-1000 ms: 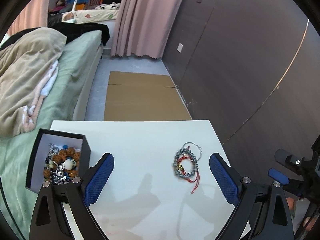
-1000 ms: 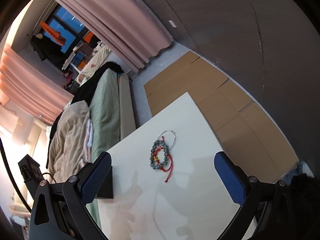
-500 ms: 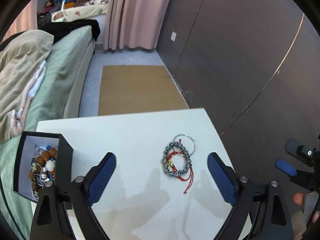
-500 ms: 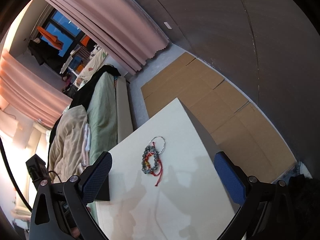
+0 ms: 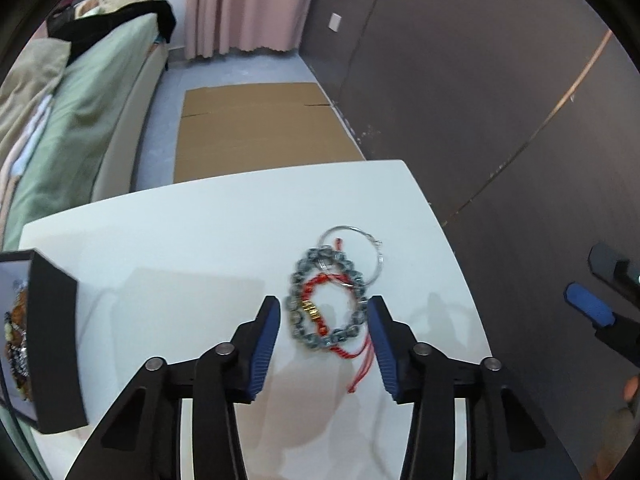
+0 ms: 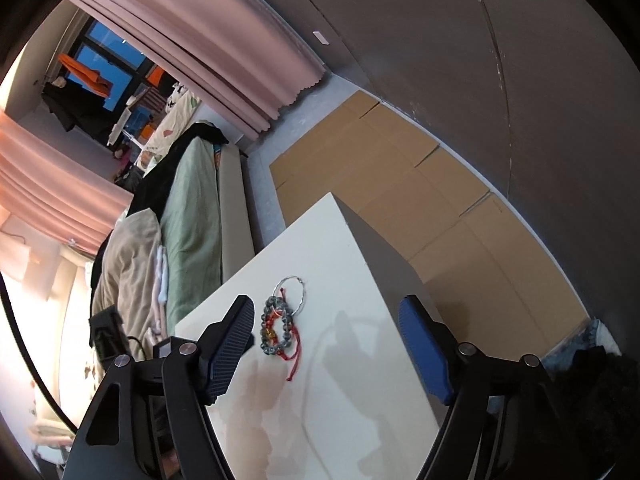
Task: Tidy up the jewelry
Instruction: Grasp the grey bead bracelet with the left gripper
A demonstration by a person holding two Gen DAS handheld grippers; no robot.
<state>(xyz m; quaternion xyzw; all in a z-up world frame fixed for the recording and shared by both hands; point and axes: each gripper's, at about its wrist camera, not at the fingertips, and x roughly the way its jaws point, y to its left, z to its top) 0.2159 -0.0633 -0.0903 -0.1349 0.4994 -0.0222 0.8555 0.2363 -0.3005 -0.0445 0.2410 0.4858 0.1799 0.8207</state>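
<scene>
My left tongs sit low over the white table, jaws parted and empty, straddling the bracelet pile. The left pad is just beside the pile's left edge and the right pad just beside its right edge; I can't tell if either touches.

The pile is a grey bead bracelet with a red cord bracelet across it and a thin silver ring overlapping at the far end. Its long axis runs away from me, roughly in line with the fingers, so the jaws close across the short width. A red tail trails back toward me between the fingers.

My right tongs are spread wide, holding nothing, hovering higher, with the same pile near the left finger and off centre. So the left is nearer and better lined up; I judge the pick is its job.

The black jewelry box sits at the table's left edge, well apart from the pile, with beads inside. That is the likely drop spot, a leftward carry.
</scene>
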